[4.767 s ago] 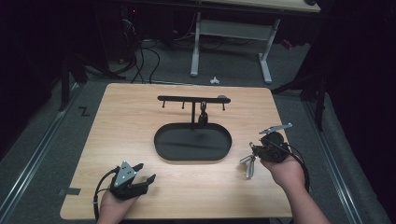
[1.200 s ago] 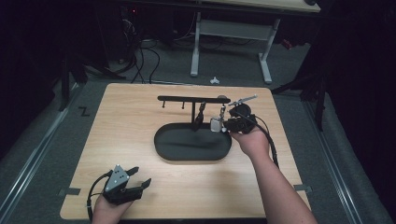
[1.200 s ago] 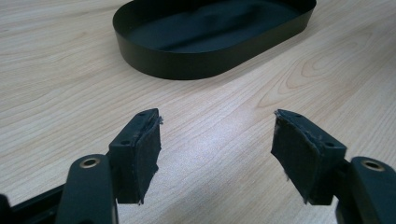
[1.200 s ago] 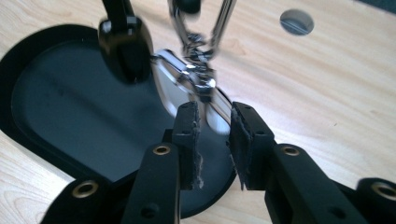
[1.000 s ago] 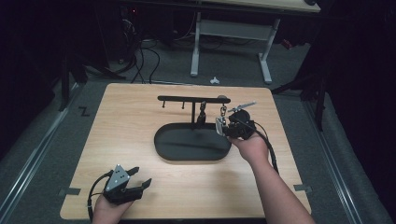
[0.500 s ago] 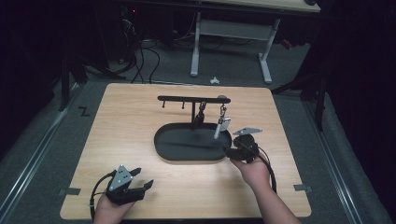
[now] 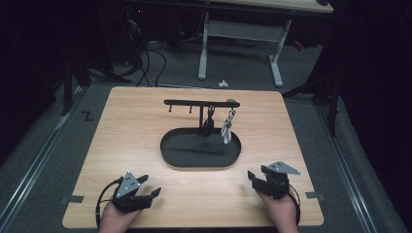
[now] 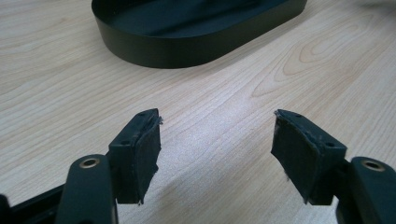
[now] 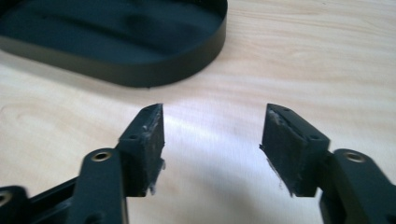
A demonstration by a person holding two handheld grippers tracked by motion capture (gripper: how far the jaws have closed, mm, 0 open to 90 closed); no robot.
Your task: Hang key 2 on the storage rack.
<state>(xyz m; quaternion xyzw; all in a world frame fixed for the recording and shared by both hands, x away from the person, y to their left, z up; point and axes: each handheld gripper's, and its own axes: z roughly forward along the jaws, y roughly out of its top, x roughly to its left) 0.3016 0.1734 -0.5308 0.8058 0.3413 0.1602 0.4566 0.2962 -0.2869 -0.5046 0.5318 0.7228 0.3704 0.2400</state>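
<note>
The right tongs have drawn back from the rack to the near right of the surface, jaws wide apart and empty. The keys now hang from what looks like the rack's right hook, over the black tray. The left tongs stay near left, open, holding nothing.

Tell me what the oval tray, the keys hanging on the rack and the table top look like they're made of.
Oval tray: probably painted metal or hard plastic, matte black, thin upright wall with a soft sheen. Keys: likely metal, pale silvery and glinting, though small in the high view. Table top: light wood or wood-look laminate, smooth, with visible grain lines in both gripper views.
</note>
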